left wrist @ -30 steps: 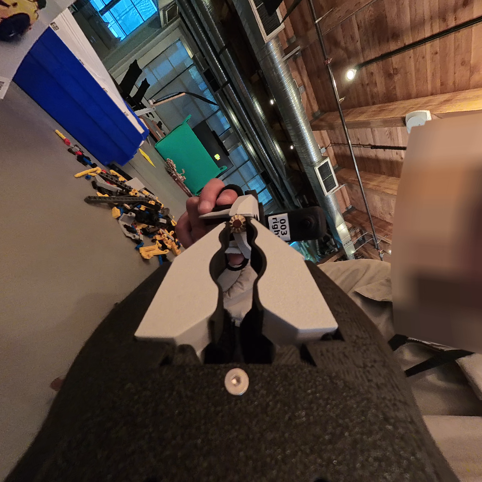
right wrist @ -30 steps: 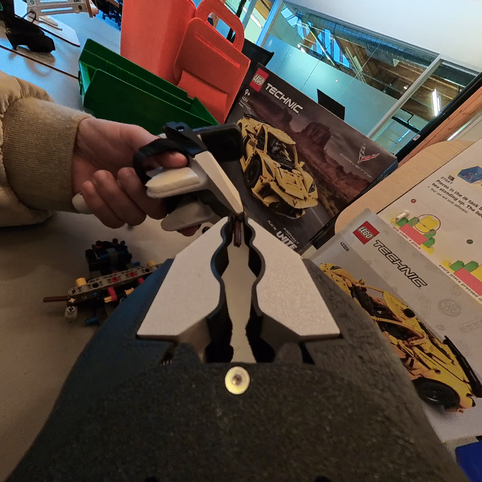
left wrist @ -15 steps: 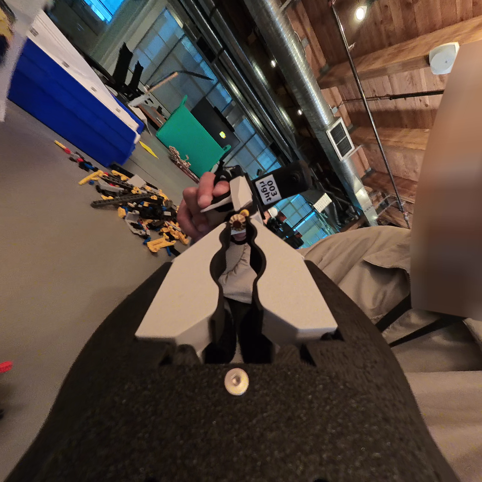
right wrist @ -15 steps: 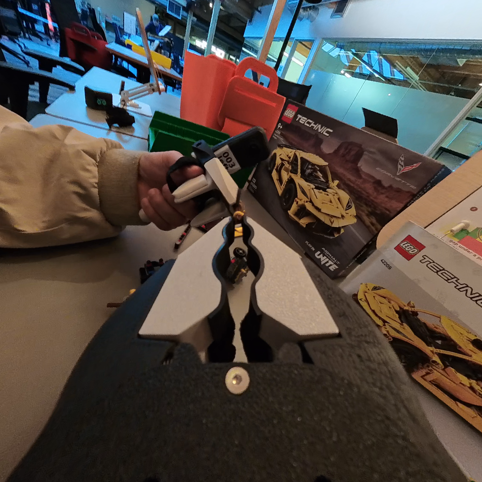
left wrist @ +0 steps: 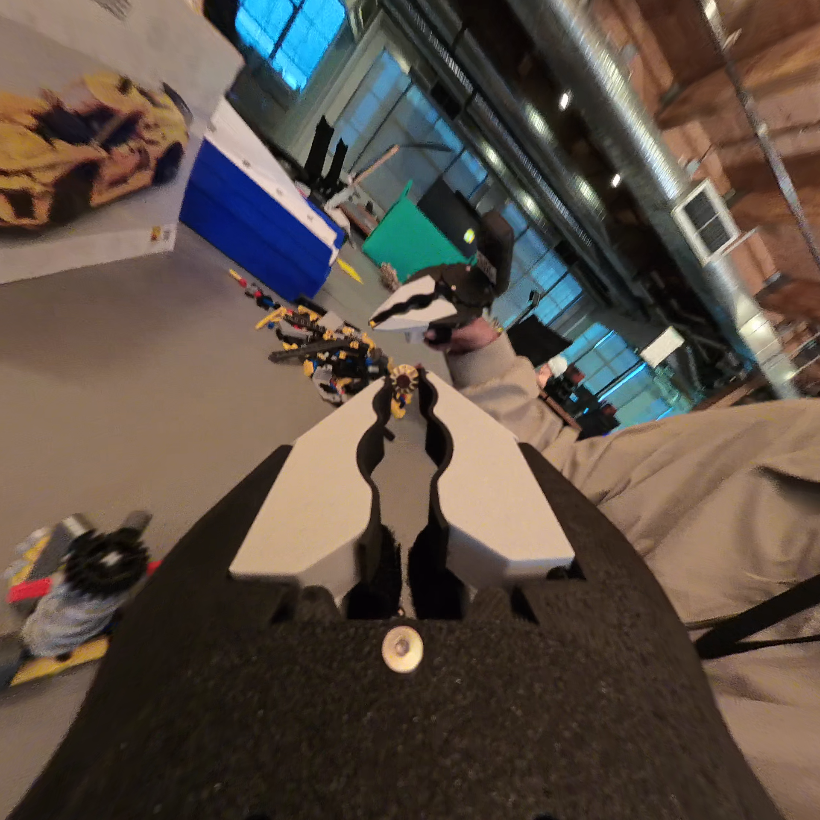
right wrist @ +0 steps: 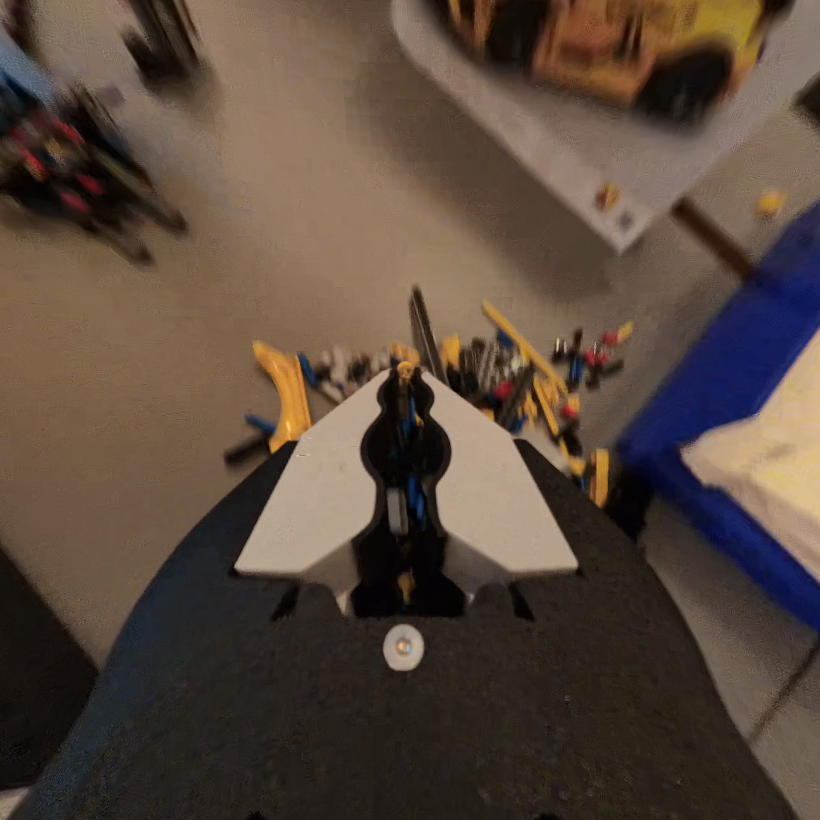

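Observation:
My left gripper (left wrist: 404,377) is shut on a small tan gear (left wrist: 404,381) with a dark red centre, held above the grey table. My right gripper (left wrist: 375,320) shows farther off, held in a hand, with its jaws together, above a pile of yellow, black and blue building parts (left wrist: 328,350). In the blurred right wrist view, my right gripper (right wrist: 404,372) points down at the same pile (right wrist: 510,381). Its tips are closed on a small yellow piece (right wrist: 404,367). The blur hides the piece's shape.
A part-built assembly (left wrist: 75,577) lies at the near left and also shows in the right wrist view (right wrist: 66,168). A booklet with a yellow car (left wrist: 88,177) (right wrist: 577,111) lies beyond it. A blue bin (left wrist: 253,230) (right wrist: 732,399) stands beside the pile. A green bin (left wrist: 408,239) stands behind. The grippers' ends are close to 25 centimeters from one another.
The two grippers were tip to tip in the air and have parted. My right gripper has swung down over the parts pile. My left gripper still holds the gear.

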`<state>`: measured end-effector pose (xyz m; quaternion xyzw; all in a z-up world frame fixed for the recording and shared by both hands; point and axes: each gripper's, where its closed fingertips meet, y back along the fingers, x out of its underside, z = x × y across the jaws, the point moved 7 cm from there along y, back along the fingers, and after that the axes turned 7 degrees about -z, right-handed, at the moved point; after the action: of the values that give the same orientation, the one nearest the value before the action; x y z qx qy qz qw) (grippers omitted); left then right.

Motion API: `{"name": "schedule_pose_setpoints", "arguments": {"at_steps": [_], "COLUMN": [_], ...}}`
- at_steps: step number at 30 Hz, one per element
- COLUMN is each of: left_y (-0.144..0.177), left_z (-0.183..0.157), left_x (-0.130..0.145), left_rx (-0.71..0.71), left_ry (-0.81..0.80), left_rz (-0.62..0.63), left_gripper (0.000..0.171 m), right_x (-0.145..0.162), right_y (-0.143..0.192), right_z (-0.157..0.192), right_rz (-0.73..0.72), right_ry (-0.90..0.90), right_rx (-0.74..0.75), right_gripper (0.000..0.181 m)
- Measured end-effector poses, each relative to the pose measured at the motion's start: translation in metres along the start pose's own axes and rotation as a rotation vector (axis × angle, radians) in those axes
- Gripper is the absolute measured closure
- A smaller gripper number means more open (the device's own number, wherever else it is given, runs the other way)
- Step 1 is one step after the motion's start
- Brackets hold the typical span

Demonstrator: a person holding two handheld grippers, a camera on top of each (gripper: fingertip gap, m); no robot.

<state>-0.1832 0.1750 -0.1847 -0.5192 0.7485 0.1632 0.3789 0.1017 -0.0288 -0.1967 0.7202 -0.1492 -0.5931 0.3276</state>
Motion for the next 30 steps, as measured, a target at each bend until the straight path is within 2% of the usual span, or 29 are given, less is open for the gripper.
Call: {"name": "schedule_pose_setpoints", "arguments": {"at_steps": [3, 5, 7, 10, 14, 16, 17, 21, 23, 26, 30], "left_y": [-0.025, -0.037, -0.047, -0.057, -0.064, -0.065, -0.064, -0.063, -0.064, -0.066, -0.071], "left_z": [-0.004, -0.007, -0.010, -0.018, -0.026, -0.026, -0.025, -0.030, -0.031, -0.030, -0.034], "left_x": [0.019, 0.026, 0.032, 0.039, 0.046, 0.048, 0.047, 0.042, 0.044, 0.051, 0.055], "left_rx": [-0.053, -0.121, -0.191, -0.265, -0.298, -0.312, -0.320, -0.322, -0.326, -0.358, -0.355], "left_ry": [-0.137, -0.267, -0.410, -0.614, -0.795, -0.823, -0.830, -0.892, -0.952, -1.072, -1.114], "left_rz": [0.078, 0.083, 0.098, 0.116, 0.116, 0.140, 0.134, 0.071, 0.083, 0.140, 0.148], "left_gripper": [0.160, 0.160, 0.160, 0.160, 0.160, 0.160, 0.160, 0.160, 0.160, 0.159, 0.160], "right_x": [0.030, 0.040, 0.034, 0.009, -0.003, 0.002, 0.001, -0.037, -0.049, -0.059, -0.065], "right_y": [0.007, 0.007, 0.011, 0.007, -0.022, -0.028, -0.031, -0.042, -0.051, -0.064, -0.070], "right_z": [-0.014, -0.020, -0.019, -0.005, 0.020, 0.021, 0.026, 0.081, 0.105, 0.119, 0.126], "right_rz": [0.088, 0.109, 0.025, -0.143, -0.169, -0.137, -0.156, -0.458, -0.533, -0.580, -0.559], "right_ry": [-0.043, -0.046, -0.068, -0.146, -0.225, -0.177, -0.172, -0.397, -0.473, -0.517, -0.531], "right_rx": [0.077, 0.112, 0.114, 0.104, 0.189, 0.284, 0.252, -0.204, -0.333, -0.376, -0.442], "right_gripper": [0.175, 0.168, 0.167, 0.163, 0.160, 0.157, 0.156, 0.149, 0.139, 0.121, 0.118]}}
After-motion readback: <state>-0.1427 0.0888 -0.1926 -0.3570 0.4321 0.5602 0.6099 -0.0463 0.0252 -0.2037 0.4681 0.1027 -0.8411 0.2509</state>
